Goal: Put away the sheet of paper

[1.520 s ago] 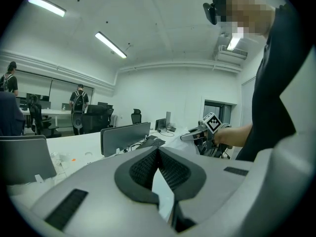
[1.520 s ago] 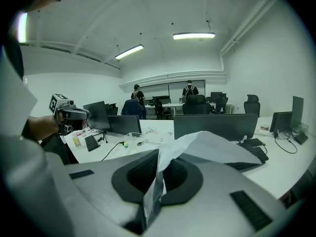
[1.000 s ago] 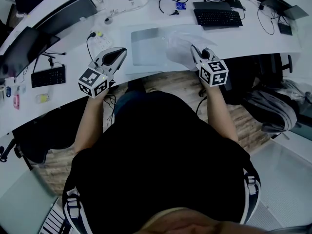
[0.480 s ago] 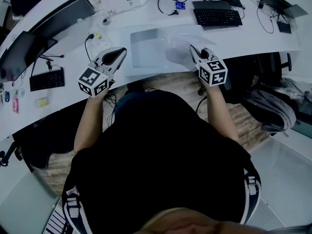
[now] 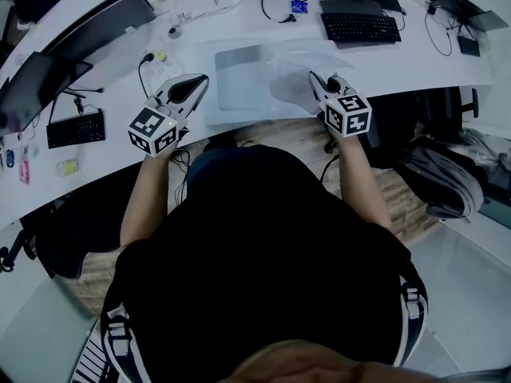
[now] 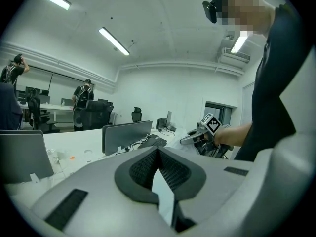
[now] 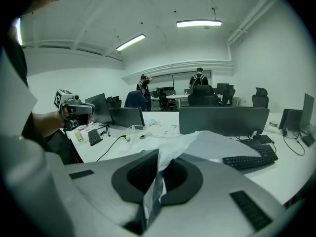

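Barely any change: right tongs creep forward, clamped tight on thin white crumpled sheet of paper. Left tongs pinch its other edge. Sheet still over white curved surface; we reckon put-away barely started.

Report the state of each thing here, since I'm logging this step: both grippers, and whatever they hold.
left gripper: shut on a thin white sheet.
right gripper: shut on the clear plastic sleeve.
white sheet: pinched edge-on between the left jaws.
clear plastic sleeve: crumpled, its gripped end raised above the desk.
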The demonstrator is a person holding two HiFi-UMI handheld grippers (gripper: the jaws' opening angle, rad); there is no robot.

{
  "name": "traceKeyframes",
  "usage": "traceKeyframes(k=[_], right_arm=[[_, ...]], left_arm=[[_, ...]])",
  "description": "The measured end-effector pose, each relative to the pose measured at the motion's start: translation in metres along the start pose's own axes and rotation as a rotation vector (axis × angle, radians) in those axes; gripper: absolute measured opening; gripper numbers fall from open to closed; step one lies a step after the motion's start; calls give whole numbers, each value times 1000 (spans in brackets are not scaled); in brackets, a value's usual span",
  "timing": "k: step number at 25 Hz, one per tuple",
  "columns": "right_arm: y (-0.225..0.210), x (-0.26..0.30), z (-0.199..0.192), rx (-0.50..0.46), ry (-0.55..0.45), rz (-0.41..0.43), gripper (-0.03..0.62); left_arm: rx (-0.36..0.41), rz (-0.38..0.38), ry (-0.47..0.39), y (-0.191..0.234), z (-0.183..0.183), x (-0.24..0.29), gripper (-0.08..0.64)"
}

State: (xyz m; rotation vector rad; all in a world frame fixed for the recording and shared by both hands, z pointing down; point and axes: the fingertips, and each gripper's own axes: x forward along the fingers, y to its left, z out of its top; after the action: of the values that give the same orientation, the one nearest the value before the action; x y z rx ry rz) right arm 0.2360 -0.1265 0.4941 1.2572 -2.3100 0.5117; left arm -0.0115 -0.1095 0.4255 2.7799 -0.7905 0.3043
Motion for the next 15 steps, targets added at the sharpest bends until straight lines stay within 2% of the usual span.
traceKeyframes(k=[15], right_arm=[[1, 44, -9, 5, 68, 58, 15]], left_arm=[[-15, 8, 25, 25, -6, 8, 21]])
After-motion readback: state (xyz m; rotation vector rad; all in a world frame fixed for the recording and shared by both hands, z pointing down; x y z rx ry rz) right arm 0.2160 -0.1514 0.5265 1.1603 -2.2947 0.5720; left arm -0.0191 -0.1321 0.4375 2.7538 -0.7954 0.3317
